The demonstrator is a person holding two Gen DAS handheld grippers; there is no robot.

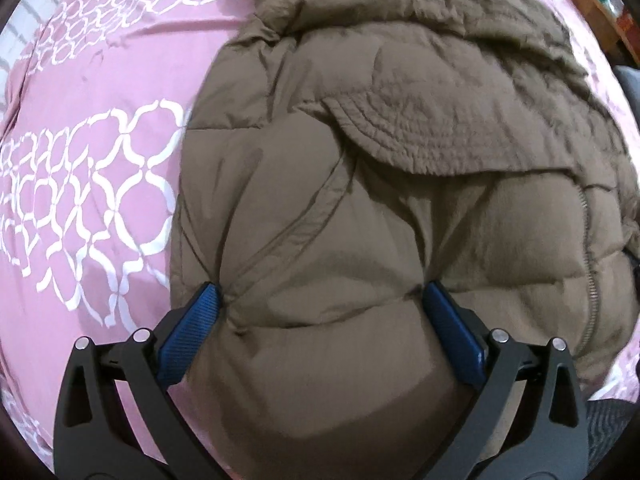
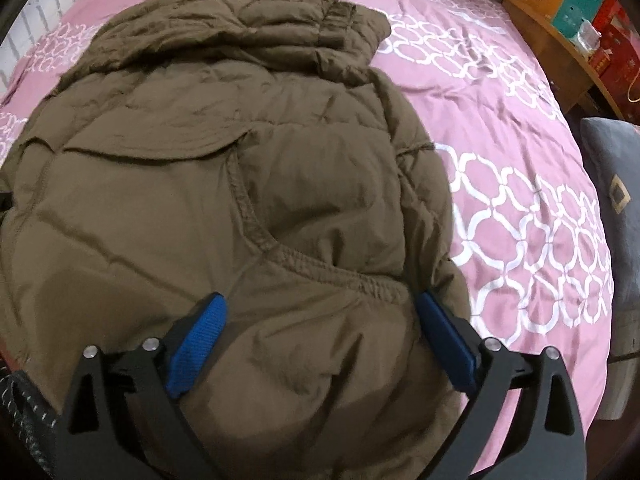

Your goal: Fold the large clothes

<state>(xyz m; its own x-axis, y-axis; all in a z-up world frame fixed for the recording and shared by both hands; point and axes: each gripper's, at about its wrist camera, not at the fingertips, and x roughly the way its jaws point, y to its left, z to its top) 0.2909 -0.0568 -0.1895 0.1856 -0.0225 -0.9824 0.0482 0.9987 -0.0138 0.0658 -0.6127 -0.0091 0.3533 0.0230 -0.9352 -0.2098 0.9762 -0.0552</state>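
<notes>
A brown padded jacket lies on the pink bed cover, sleeves folded over its body, hood at the far end. In the left wrist view my left gripper stands wide open astride the jacket's near hem, and the puffy fabric bulges between its blue pads and puckers at the left one. The right wrist view shows the same jacket. My right gripper is also wide open over the near right part, just below a stitched sleeve cuff, with fabric between the fingers.
The pink bed cover with white ring patterns spreads left and right of the jacket. A grey cushion stands at the bed's right edge. A wooden shelf with coloured boxes sits at the far right.
</notes>
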